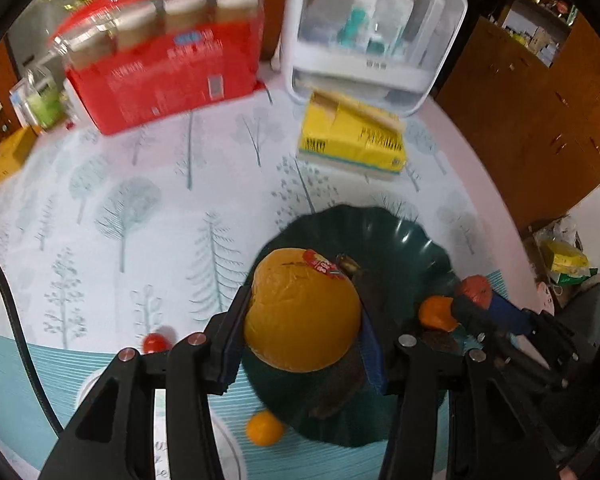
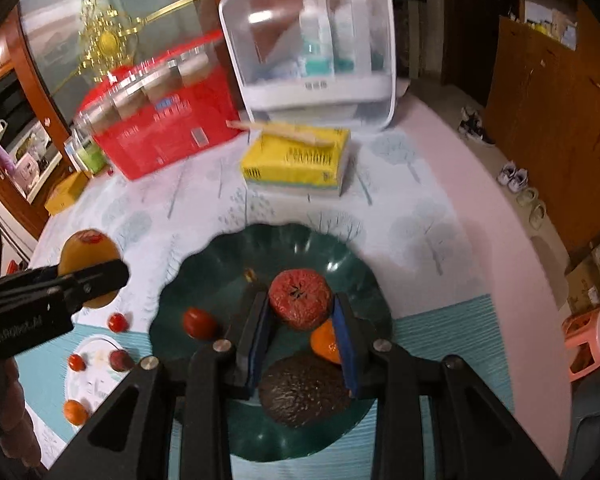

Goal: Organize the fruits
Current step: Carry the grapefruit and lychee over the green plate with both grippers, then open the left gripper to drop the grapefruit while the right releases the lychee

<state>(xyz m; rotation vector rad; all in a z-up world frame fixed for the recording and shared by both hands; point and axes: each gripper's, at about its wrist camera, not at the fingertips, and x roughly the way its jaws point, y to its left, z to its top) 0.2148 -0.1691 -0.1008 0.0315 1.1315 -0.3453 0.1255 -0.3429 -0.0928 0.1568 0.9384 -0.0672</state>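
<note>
The left tool [image 1: 300,332] is gripping a large orange fruit [image 1: 300,316] above the dark green plate [image 2: 228,264], while the right tool [image 2: 302,324] is clamping a reddish fruit [image 2: 300,298] over an avocado [image 2: 302,394] there; beyond, cherry tomatoes [image 2: 117,322] are dotting the surface [image 2: 428,216].

Tree-print tablecloth [image 2: 412,216] bears green plate [image 2: 340,248], tissue pack [image 2: 296,164], red box [image 2: 160,140].

Red box [image 1: 164,80] at the table's [image 1: 120,208] back, white case [image 1: 374,32] of what looked like bottles beside it, yellow pack [image 1: 352,140] just before the case, pink stool [image 2: 590,342] on the floor.
</note>
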